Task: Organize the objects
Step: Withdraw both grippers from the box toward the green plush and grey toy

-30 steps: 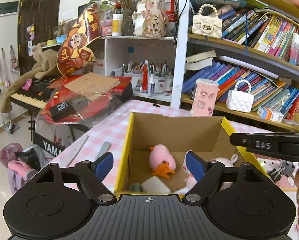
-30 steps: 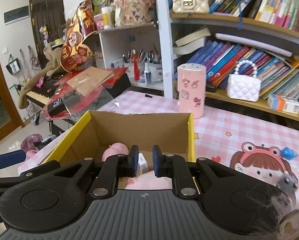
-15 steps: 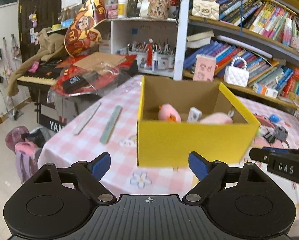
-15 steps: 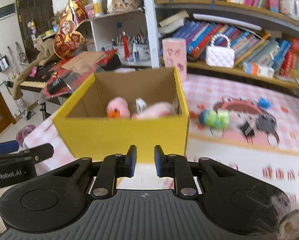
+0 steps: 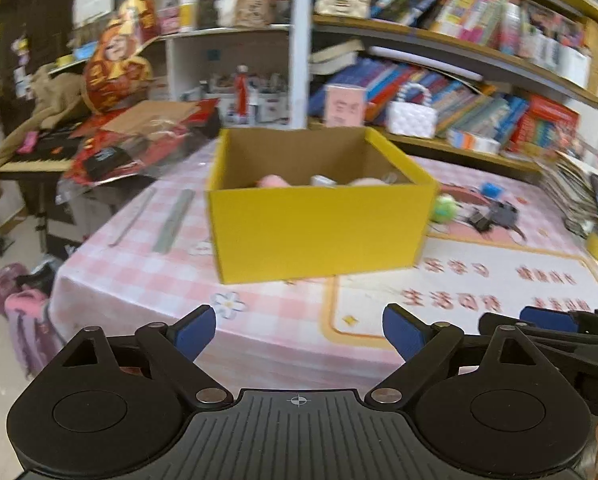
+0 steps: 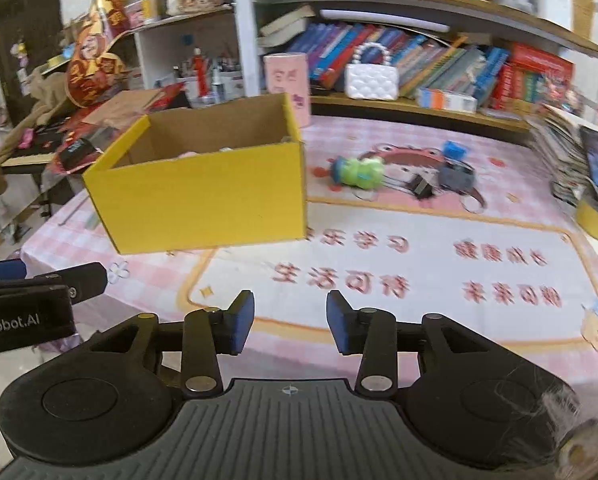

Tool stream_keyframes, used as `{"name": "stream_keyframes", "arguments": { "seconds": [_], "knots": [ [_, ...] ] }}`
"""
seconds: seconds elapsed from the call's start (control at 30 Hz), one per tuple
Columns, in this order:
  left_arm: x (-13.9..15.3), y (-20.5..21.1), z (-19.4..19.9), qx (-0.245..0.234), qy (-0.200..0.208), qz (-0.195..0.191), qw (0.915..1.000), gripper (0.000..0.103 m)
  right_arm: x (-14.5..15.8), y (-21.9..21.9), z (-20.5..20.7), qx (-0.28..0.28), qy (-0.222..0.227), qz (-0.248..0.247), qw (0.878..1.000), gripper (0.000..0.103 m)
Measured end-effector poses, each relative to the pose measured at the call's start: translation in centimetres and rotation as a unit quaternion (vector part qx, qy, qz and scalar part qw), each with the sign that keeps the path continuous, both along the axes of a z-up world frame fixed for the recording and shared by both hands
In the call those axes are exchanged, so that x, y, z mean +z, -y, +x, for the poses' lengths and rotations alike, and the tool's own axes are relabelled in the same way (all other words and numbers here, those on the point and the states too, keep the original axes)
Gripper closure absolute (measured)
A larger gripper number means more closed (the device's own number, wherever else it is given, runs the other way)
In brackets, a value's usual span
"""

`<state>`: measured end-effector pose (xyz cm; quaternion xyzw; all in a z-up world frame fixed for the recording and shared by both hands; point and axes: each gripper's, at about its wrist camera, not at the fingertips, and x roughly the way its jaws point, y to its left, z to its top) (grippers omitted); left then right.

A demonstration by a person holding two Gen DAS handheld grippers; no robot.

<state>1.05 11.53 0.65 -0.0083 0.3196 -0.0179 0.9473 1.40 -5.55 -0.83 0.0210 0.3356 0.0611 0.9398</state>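
A yellow cardboard box [image 5: 319, 224] stands on the pink checked table [image 5: 147, 276], with pink plush toys [image 5: 273, 181] and a small white item inside. It also shows in the right wrist view [image 6: 203, 200]. A green toy [image 6: 357, 172], a black binder clip [image 6: 421, 190], a dark keys bundle [image 6: 457, 176] and a blue cube [image 6: 453, 150] lie right of the box. My left gripper [image 5: 299, 334] is open and empty, well back from the box at the table's near edge. My right gripper [image 6: 290, 326] is open and empty, also back from the box.
A bookshelf [image 6: 439, 64] with a white beaded purse [image 6: 373, 76] and a pink cylinder [image 6: 287, 80] stands behind the table. A keyboard piano [image 5: 35, 160] with clutter is at the left. Stacked books and a phone [image 6: 597, 164] lie at the right edge. Two rulers [image 5: 173, 222] lie left of the box.
Both grippers have pulled back from above the box to the table's near edge. The right gripper has gone from nearly shut to open. The left stays open.
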Motion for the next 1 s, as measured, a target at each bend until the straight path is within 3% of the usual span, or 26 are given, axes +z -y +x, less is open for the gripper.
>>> {"name": "stream_keyframes", "arguments": {
  "seconds": [0.3, 0.6, 1.0],
  "knots": [
    [0.0, 2.8, -0.3, -0.063, 0.006, 0.004, 0.9980, 0.010, 0.1, 2.8, -2.2, -0.071, -0.009, -0.001, 0.997, 0.061],
    [-0.5, 5.8, 1.0, -0.101, -0.004, -0.013, 0.9948, 0.009, -0.1, 5.2, -3.0, -0.106, -0.014, -0.026, 0.994, 0.056],
    [-1.3, 11.1, 3.5, -0.129, -0.024, -0.010, 0.9913, 0.009, -0.7, 11.0, -1.1, -0.152, -0.040, -0.025, 0.987, 0.054]
  ]
}}
